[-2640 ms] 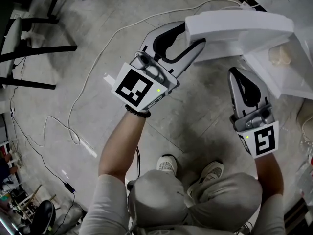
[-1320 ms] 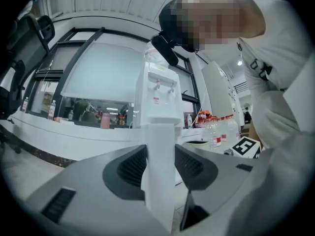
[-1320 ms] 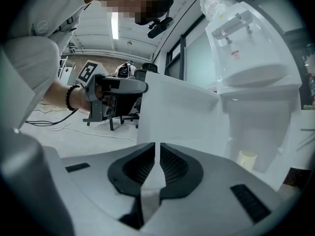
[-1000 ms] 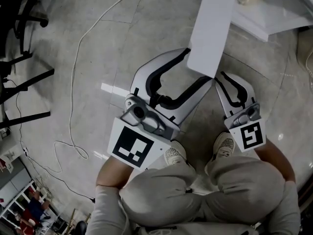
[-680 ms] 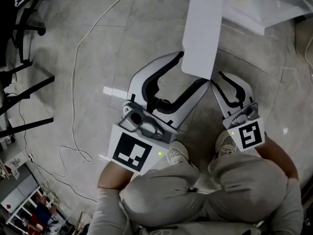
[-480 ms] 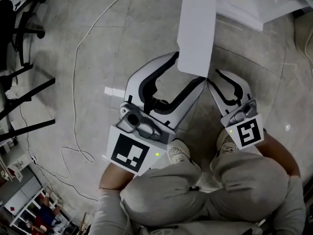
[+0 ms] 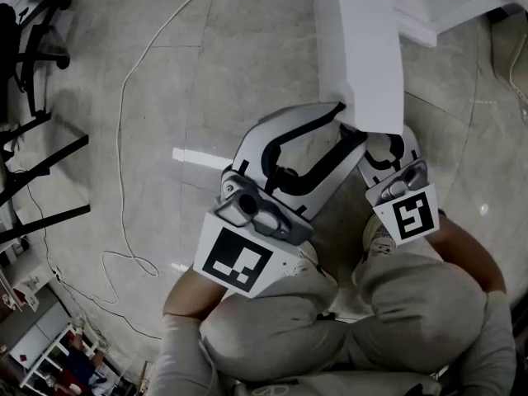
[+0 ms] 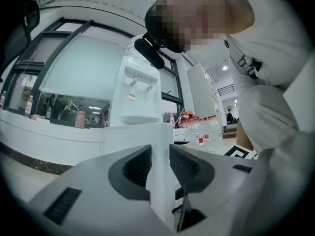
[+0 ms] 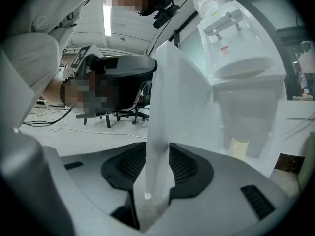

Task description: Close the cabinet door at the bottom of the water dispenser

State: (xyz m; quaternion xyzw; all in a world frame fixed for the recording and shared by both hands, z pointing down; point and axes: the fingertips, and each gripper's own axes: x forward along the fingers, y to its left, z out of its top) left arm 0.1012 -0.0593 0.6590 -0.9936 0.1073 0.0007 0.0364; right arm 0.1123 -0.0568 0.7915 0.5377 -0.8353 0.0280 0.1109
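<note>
Free edge of the cabinet door [image 7: 363, 56] flanked by both grippers

The door is stood on edge, its long axis run from frame top to centre. It is clamped by the just-closed left gripper [image 7: 351, 124] and loosely straddled by the just-opened right gripper [image 7: 389, 143]. The water dispenser [image 7: 441, 11] lies upper right.

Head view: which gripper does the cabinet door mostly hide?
The right gripper: its jaws, just opened wider around the cabinet door, vanish behind it. The left gripper's, just closing on it, show nearly whole.

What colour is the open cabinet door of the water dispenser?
The cabinet door is plain white; the head view shows it best.
</note>
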